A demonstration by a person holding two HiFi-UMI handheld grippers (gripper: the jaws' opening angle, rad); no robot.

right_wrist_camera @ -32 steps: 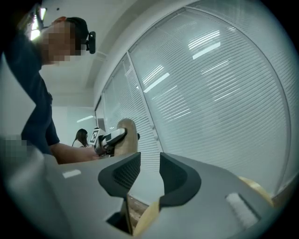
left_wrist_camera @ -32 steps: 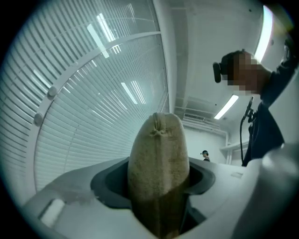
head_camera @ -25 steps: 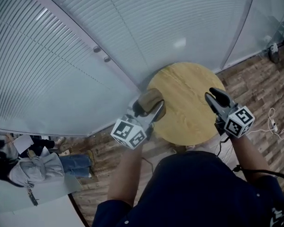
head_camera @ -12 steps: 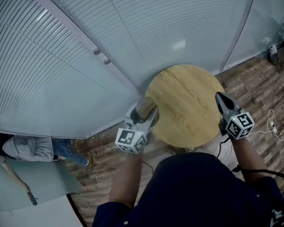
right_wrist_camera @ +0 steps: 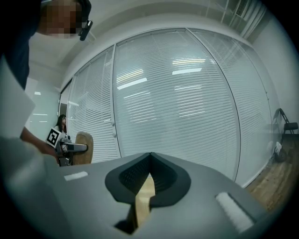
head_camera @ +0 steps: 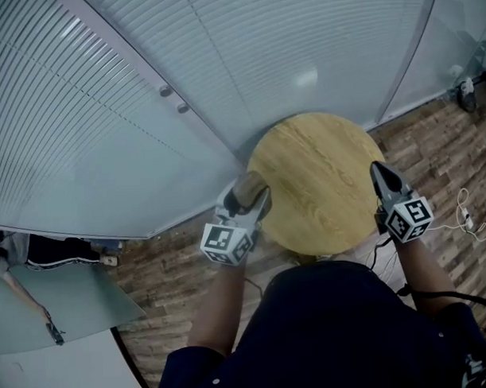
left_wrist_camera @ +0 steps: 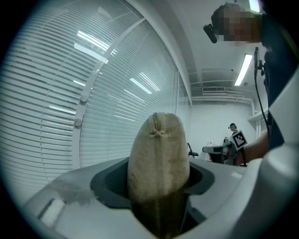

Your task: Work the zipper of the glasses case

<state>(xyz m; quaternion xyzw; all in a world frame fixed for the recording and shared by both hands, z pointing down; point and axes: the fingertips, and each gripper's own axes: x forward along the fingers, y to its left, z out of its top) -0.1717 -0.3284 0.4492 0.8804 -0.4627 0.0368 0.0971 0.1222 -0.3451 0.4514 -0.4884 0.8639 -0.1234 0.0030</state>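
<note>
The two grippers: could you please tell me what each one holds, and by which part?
The left gripper holds the tan glasses case across its sides near one end; the right gripper is shut on nothing.

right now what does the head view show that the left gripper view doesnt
Only the head view: the round wooden table and the plank floor with cables.
Only the left gripper view: the ceiling light and, close up, the zipper seam at the end of the glasses case.
Both: that case clamped in the left gripper, the slatted blinds, and the right gripper, which appears only small and distant in the left gripper view.
</note>
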